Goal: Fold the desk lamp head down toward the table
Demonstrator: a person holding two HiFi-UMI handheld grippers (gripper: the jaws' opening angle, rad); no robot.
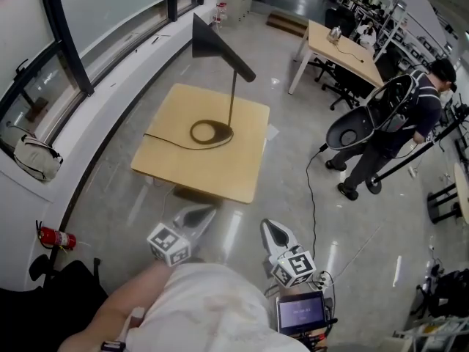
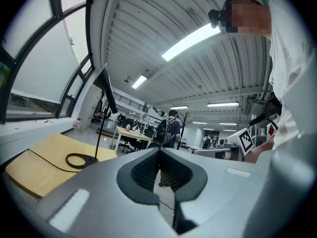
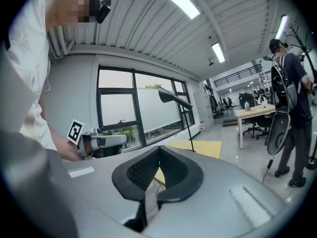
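The desk lamp (image 1: 212, 46) is standing on the wooden bench (image 1: 176, 163) at upper centre of the head view, its head still raised. The approach is judged to be in hand. The head is best pressed down slowly while the ring base (image 1: 211, 132) is being steadied. The left claw (image 1: 205, 212) and right claw (image 1: 272, 228) are being held clenched, empty and roughly level at lower centre, short of the bench.

a glossy grey floor (image 1: 293, 160) fills the head view. dark-framed windows (image 1: 110, 20) over a white sill (image 1: 95, 116) run from nine to eleven o'clock. a square wooden table (image 1: 183, 160) stands at centre. a long pale desk (image 1: 344, 46) with black office chairs (image 1: 341, 86) sits at one o'clock, and a red fire extinguisher (image 1: 57, 237) at eight o'clock. strip lights (image 2: 190, 42) glow on a ribbed ceiling (image 2: 143, 29).
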